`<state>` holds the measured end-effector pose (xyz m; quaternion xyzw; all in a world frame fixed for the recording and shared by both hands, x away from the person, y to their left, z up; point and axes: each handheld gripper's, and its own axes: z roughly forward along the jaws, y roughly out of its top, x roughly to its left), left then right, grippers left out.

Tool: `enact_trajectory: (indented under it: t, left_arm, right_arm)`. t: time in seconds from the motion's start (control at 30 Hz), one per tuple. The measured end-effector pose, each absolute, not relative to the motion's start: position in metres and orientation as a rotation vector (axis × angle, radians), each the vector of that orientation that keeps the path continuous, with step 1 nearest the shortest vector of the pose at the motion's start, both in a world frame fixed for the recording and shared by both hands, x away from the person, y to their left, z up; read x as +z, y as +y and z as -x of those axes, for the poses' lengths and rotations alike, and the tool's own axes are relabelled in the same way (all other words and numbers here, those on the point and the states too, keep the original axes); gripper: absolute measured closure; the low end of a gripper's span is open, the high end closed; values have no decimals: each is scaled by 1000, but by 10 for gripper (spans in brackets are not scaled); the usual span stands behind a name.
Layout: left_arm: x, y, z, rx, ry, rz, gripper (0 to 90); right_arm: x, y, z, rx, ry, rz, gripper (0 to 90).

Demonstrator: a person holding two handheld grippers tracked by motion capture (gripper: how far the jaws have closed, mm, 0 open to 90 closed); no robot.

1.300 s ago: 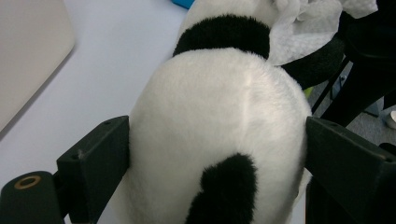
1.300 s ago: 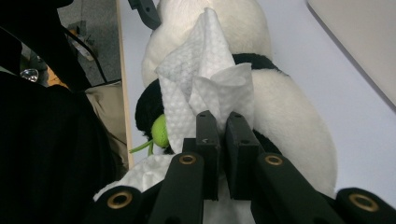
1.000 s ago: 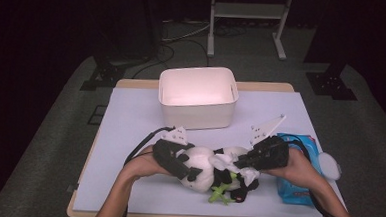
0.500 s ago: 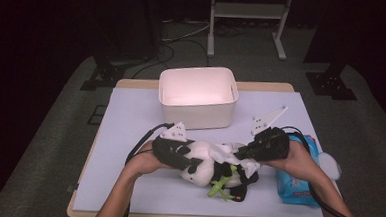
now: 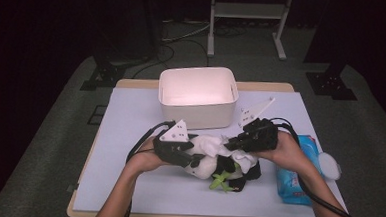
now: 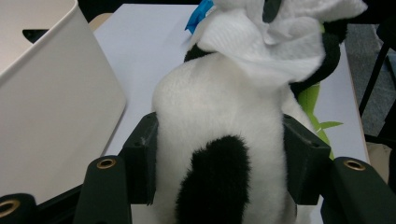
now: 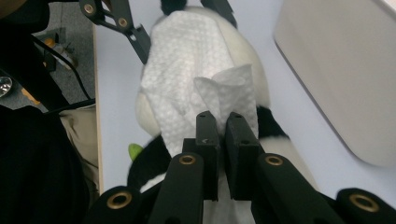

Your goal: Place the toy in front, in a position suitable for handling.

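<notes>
Wipe-draped plush panda (image 5: 213,162), on table

Right gripper (image 7: 219,122): jaws pinched on white wipe (image 7: 187,70) draped over panda plush (image 7: 252,60); white bin (image 7: 345,70) at right.

lit brightly from above on the table (image 5: 129,135), dark all around (soft, slightly grainy), blurred close up near the jaws

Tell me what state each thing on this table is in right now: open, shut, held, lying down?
Black-and-white plush panda toy: lying on the table, clamped.
White paper wipe: draped over the panda, one end pinched.
Left gripper: jaws have just closed on the panda's body.
Right gripper: shut on the wipe.
White plastic bin: upright, open-topped, looks empty.
Blue wipes pack: lying flat.
</notes>
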<state>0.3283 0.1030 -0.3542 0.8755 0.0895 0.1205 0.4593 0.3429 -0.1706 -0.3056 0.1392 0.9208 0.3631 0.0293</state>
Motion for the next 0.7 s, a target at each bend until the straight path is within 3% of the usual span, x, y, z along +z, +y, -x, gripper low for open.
enact_trajectory:
  t: [0.3,0.7]
  left_arm:
    - [-369,114,-326,231,286,-2131,378]
    - [-367,122,-329,41,396,-2115,202]
  right_arm:
    - [-314,-209,-343,1162,2828,-552,840]
    - [-326,-197,-328,1129,2898,-479,842]
